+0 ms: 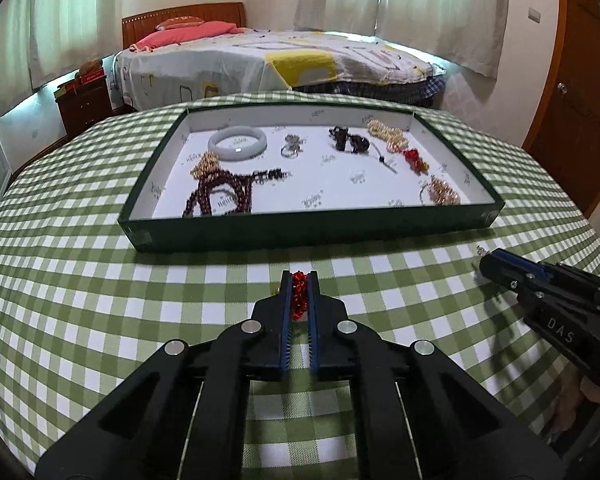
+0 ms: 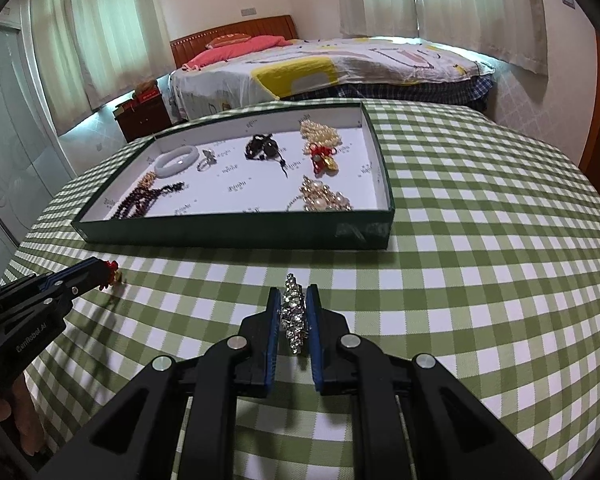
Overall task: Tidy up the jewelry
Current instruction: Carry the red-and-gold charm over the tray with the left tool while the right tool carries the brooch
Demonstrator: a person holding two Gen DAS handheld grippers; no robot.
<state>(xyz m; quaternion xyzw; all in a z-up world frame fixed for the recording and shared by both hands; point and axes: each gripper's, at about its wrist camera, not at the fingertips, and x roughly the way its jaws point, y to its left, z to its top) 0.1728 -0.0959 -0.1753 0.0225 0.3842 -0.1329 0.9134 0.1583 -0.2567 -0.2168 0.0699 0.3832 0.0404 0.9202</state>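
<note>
Each claw is clamped on one loose piece low over the checked worktop point(image 1: 100, 280), the left claw point(image 1: 299, 296) on a red bead string point(image 1: 299, 294) and the right claw point(image 2: 293, 316) on a sparkly brooch point(image 2: 294, 314), apparently for carrying to the tray point(image 1: 300, 226) just ahead, where the sorted jewelry lies.

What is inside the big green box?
The green box holds a white bangle, dark red beads, a silver ring, black beads, pearly pieces and a red charm. Its near wall hides the closest floor strip.
</note>
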